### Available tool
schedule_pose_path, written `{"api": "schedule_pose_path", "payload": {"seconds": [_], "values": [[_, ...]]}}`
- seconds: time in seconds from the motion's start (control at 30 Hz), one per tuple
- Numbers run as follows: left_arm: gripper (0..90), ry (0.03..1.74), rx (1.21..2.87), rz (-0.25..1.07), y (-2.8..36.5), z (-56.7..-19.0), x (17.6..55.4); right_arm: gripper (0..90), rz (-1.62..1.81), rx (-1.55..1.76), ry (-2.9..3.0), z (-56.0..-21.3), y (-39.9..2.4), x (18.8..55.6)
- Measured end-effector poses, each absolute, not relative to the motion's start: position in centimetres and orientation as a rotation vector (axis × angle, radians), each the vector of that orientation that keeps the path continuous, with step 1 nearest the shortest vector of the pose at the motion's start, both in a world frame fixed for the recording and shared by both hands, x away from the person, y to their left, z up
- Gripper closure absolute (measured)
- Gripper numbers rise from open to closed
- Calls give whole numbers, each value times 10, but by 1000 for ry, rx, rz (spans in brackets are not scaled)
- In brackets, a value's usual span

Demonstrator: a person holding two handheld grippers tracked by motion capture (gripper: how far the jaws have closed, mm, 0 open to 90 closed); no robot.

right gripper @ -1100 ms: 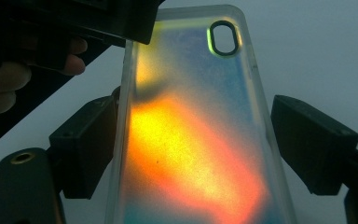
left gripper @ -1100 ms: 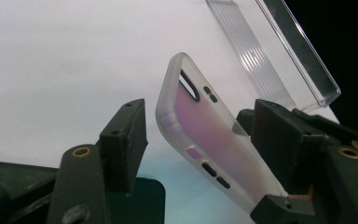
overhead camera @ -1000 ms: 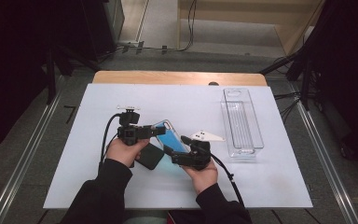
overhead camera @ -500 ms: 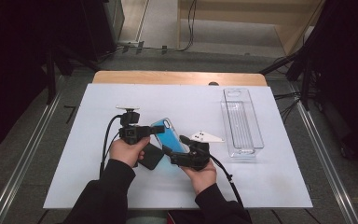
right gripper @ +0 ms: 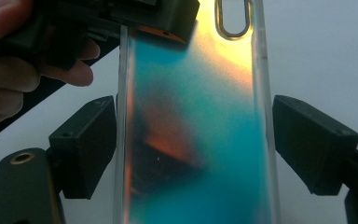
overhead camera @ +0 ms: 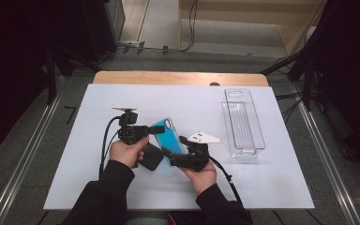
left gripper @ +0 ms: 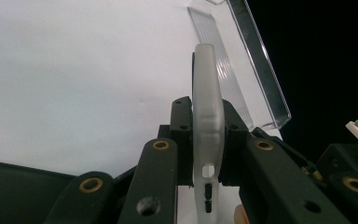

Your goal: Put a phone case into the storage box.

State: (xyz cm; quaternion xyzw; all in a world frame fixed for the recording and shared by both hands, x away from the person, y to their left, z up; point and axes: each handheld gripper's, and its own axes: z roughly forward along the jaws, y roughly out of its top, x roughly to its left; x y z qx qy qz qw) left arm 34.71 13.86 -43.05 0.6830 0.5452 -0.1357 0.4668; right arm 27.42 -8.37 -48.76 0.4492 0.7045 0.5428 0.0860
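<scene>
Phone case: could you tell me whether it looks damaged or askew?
Nothing stands out: the phone case looks whole, clamped across its width by the right gripper and near its camera cutout by the left gripper, whose jaws have just been closing.

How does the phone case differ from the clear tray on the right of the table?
The phone case is tinted teal and orange; the clear tray is colourless. The case is held tilted above the table; the tray lies flat on it. The case is a thin shell; the tray is longer, with raised walls. Both are see-through.
</scene>
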Motion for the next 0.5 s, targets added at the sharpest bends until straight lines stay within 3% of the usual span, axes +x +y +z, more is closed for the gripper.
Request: {"api": "schedule_pose_path", "payload": {"seconds": [0.17, 0.23, 0.5], "values": [[811, 1325, 1658, -335, 141, -427, 346, 126, 1618, 1291, 2126, -484, -86, 277], [811, 1319, 1665, -318, 141, -425, 345, 0, 1605, 1301, 2137, -482, -88, 281], [810, 1267, 1712, -193, 138, -416, 340, 0, 1494, 1289, 2315, -471, -99, 289]]}}
